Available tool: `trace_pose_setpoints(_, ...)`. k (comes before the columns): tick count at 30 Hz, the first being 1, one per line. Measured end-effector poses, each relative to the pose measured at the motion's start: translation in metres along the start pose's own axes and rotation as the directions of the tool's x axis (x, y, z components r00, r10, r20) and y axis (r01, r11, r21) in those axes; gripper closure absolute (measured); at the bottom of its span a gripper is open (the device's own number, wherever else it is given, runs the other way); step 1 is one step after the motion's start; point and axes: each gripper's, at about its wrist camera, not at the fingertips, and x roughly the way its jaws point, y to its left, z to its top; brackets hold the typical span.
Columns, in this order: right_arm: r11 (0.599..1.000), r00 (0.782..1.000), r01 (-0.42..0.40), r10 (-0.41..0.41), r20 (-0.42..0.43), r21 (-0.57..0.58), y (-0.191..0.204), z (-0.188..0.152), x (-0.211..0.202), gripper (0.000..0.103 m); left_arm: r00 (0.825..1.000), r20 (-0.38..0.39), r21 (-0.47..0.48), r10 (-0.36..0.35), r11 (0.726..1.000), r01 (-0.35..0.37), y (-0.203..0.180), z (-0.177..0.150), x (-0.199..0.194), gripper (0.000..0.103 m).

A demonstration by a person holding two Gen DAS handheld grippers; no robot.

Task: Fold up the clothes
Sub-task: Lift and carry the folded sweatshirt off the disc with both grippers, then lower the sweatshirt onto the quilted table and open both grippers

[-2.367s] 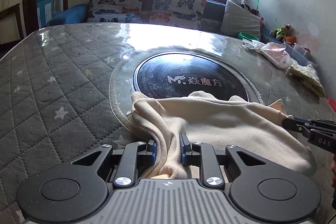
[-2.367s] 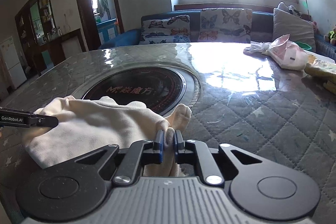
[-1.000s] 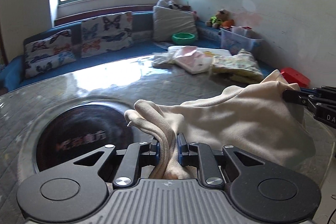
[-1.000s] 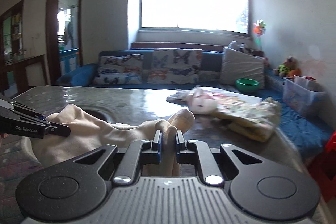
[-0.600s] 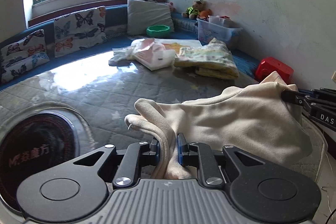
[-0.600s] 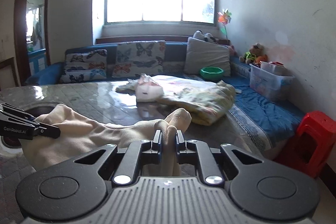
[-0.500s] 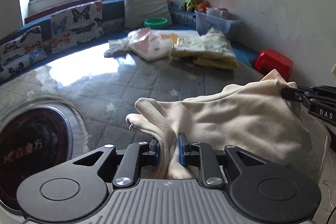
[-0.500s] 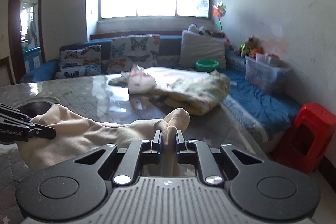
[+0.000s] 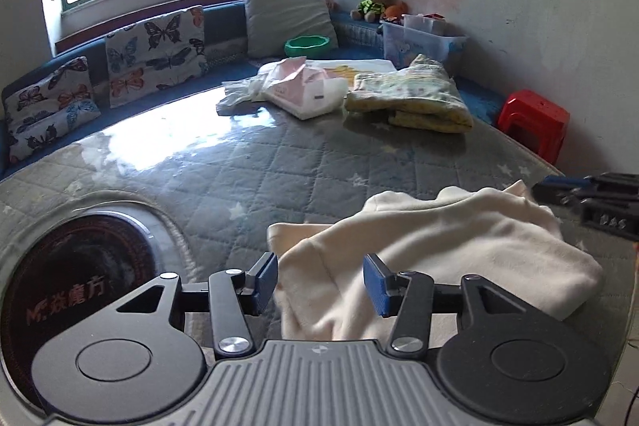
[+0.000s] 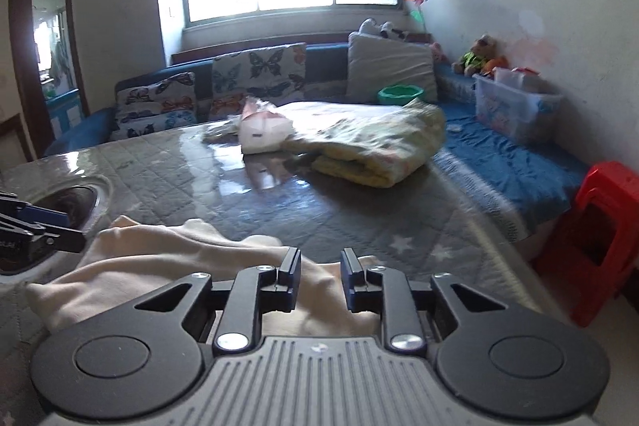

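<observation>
L gripper (image 9: 319,282) & R gripper (image 10: 319,272) opening; cream garment (image 9: 439,246) btw fingers, unpinched.

Garment (image 9: 431,250) on table (image 9: 279,170) near its edge, folded blanket (image 9: 411,98) beyond, sofa (image 10: 499,142) behind, stool (image 9: 533,122) right

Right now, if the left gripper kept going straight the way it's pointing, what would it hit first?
The cream garment. It lies between the opening fingers of the left gripper, pads off it, and directly ahead. Past it is the quilted table cover, though depth is unclear.
</observation>
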Motion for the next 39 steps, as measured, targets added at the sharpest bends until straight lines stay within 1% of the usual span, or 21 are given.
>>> trace_pose_setpoints(3, 0.999, 0.999, -0.039, 0.039, -0.029, 0.004, 0.012, -0.001, 0.018, 0.074, 0.999, -0.006, 0.001, -0.038, 0.999, 0.038, -0.004, 0.005, 0.013, 0.056)
trace_pose_setpoints(4, 0.999, 0.998, -0.047, 0.047, -0.035, 0.005, 0.014, -0.001, 0.022, 0.072, 0.999, -0.007, 0.007, -0.046, 0.999, 0.046, -0.006, 0.007, 0.018, 0.058)
trace_pose_setpoints(6, 0.998, 0.997, -0.056, 0.056, -0.044, 0.008, 0.020, -0.001, 0.030, 0.070, 0.998, -0.008, 0.025, -0.059, 0.998, 0.059, -0.009, 0.010, 0.027, 0.058)
trace_pose_setpoints(9, 0.998, 0.996, -0.062, 0.063, -0.058, 0.020, 0.025, -0.002, 0.044, 0.065, 0.998, -0.020, 0.050, -0.056, 0.997, 0.057, -0.013, 0.012, 0.043, 0.058)
trace_pose_setpoints(13, 0.998, 0.996, -0.053, 0.054, -0.065, 0.021, 0.028, -0.003, 0.054, 0.061, 0.998, -0.038, 0.059, -0.043, 0.997, 0.046, -0.014, 0.014, 0.062, 0.058)
trace_pose_setpoints(15, 0.998, 0.996, -0.054, 0.055, -0.065, 0.025, 0.029, -0.003, 0.057, 0.055, 0.999, -0.044, 0.055, -0.031, 0.998, 0.033, -0.013, 0.014, 0.070, 0.057)
trace_pose_setpoints(18, 0.999, 0.997, -0.051, 0.052, -0.061, 0.013, 0.032, -0.005, 0.059, 0.049, 0.999, -0.037, 0.036, -0.031, 0.999, 0.032, -0.010, 0.014, 0.075, 0.055)
trace_pose_setpoints(21, 0.999, 0.997, -0.039, 0.038, -0.061, -0.025, 0.037, -0.003, 0.060, 0.046, 0.999, -0.036, 0.027, -0.033, 0.999, 0.034, -0.008, 0.017, 0.076, 0.055)
trace_pose_setpoints(23, 0.999, 0.998, -0.033, 0.030, -0.060, -0.039, 0.040, -0.001, 0.059, 0.045, 0.999, -0.034, 0.016, -0.041, 0.999, 0.042, -0.006, 0.018, 0.075, 0.055)
trace_pose_setpoints(26, 0.998, 0.998, -0.042, 0.040, -0.051, -0.050, 0.043, 0.001, 0.051, 0.043, 0.999, -0.028, 0.009, -0.039, 0.999, 0.039, -0.003, 0.019, 0.069, 0.055)
trace_pose_setpoints(30, 0.996, 0.998, -0.057, 0.055, -0.040, -0.066, 0.047, 0.000, 0.035, 0.043, 0.998, 0.006, 0.034, -0.062, 0.998, 0.061, -0.006, 0.014, 0.048, 0.055)
trace_pose_setpoints(34, 0.995, 0.997, -0.076, 0.074, -0.032, -0.066, 0.045, -0.011, 0.008, 0.043, 0.994, 0.030, 0.073, -0.108, 0.992, 0.105, -0.015, 0.000, 0.025, 0.055)
trace_pose_setpoints(39, 0.994, 0.996, -0.087, 0.085, -0.037, -0.062, 0.040, -0.029, -0.021, 0.043, 0.989, 0.023, 0.090, -0.148, 0.985, 0.146, -0.023, -0.022, 0.005, 0.055)
